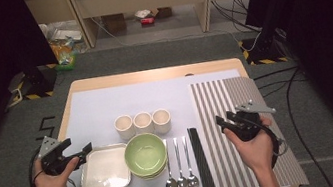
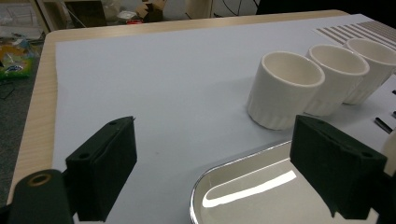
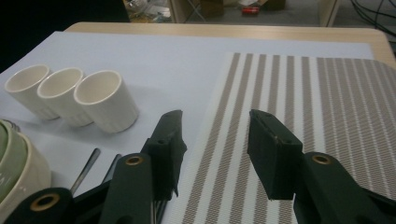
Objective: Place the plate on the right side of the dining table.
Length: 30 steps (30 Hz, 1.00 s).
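A shiny metal tray (image 1: 104, 169), square with rounded corners, lies near the tabletop's (image 1: 102, 82) near left corner on a smooth pale sheet (image 1: 120, 103). Beside it sits a stack of glossy green bowls (image 1: 145, 153), and behind them stand three ribbed cream cups (image 1: 143, 123) in a row. Three metal spoons (image 1: 179, 165) and black chopsticks (image 1: 202, 161) lie next to a woven striped placemat (image 1: 241, 112) toward the right edge. The left gripper (image 1: 82, 151) hovers with jaws wide apart and empty, just over the tray's left rim. The right gripper (image 1: 223, 121) hangs above the placemat's left part, jaws spread, holding nothing, well apart from the tray.
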Each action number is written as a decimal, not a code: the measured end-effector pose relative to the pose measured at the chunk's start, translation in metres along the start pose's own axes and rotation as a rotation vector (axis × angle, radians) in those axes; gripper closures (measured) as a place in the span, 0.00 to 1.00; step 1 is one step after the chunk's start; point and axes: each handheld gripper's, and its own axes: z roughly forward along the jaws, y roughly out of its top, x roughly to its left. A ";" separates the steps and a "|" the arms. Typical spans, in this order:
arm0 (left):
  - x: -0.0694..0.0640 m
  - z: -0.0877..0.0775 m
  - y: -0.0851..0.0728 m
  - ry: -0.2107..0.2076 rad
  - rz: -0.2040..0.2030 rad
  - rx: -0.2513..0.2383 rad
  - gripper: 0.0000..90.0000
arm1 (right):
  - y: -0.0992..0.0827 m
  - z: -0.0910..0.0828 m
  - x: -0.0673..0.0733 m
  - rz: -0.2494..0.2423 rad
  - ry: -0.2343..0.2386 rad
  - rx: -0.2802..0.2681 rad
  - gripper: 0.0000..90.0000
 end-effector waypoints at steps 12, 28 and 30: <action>0.001 0.000 -0.007 0.003 -0.013 0.032 0.17 | 0.002 0.013 0.030 -0.048 0.067 0.026 0.62; 0.010 0.020 -0.024 0.019 -0.088 0.192 0.50 | 0.004 0.025 0.050 -0.086 0.105 0.037 0.63; 0.010 0.022 -0.024 0.020 -0.098 0.200 0.54 | 0.004 0.025 0.051 -0.088 0.104 0.039 0.63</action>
